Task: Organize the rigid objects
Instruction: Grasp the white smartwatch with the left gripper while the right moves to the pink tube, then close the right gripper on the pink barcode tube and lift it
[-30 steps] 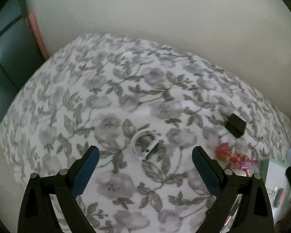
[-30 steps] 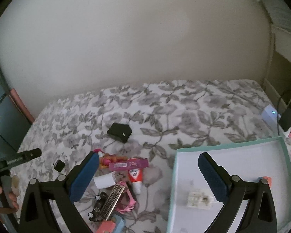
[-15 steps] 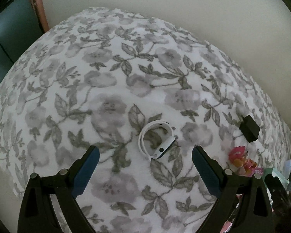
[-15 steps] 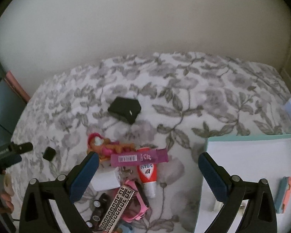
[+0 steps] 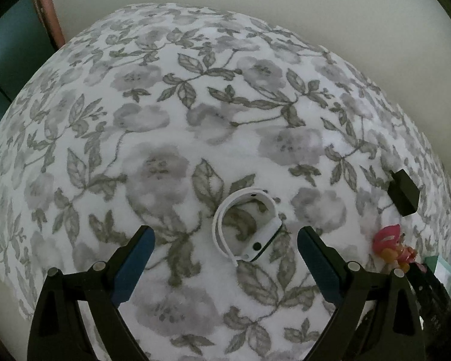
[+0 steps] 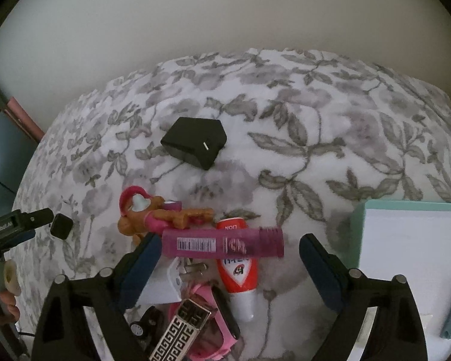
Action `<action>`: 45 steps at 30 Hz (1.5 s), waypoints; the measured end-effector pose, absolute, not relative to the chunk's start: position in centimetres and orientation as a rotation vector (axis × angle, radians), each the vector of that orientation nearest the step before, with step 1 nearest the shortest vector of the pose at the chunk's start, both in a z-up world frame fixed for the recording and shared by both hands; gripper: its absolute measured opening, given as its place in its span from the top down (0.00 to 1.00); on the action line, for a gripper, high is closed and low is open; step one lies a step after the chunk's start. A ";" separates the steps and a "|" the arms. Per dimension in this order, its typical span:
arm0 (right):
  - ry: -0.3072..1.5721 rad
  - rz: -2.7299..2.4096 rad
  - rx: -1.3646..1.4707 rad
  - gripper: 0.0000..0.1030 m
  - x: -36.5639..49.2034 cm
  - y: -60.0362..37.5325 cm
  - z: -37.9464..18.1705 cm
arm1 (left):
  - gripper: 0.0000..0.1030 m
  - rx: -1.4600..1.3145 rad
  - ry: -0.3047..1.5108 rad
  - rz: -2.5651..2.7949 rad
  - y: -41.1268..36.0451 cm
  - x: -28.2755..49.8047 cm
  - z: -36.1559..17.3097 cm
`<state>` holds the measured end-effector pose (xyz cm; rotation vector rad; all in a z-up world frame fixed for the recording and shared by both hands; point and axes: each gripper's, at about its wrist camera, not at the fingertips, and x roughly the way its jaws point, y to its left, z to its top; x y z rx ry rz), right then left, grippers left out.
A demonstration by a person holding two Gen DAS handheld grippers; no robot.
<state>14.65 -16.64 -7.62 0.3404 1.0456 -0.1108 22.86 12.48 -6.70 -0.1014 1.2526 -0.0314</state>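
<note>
Nearer now: white watch, pink tube atop clutter.

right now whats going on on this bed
A person holds a gripper in each hand over a floral bedspread. The left gripper is open above a white watch. The right gripper, jaws closing, straddles a pink tube in a pile of small items. Nothing is gripped yet; a teal tray waits alongside.

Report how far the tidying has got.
Done: only a few small items lie in the teal tray. In hand: nothing; the left claw hangs open over the white watch, and the right claw's jaws are closing around the pink tube. Left: black adapter, doll, red tube.
</note>
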 end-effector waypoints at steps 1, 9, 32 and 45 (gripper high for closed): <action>1.046 -0.110 0.341 0.12 14.7 -16.6 -7.7 | 0.07 -0.095 1.253 -0.038 12.3 22.9 -6.8; 1.052 -0.102 0.347 0.19 14.7 -16.4 -7.6 | 0.22 -0.074 1.257 -0.076 11.5 23.1 -7.2; 1.095 -0.153 0.470 0.18 14.2 -17.9 -6.3 | 0.49 -0.131 1.257 -0.124 11.4 23.1 -7.4; 1.141 -0.206 0.393 0.15 14.9 -16.5 -7.1 | 0.49 -0.118 1.236 -0.096 12.2 22.9 -6.4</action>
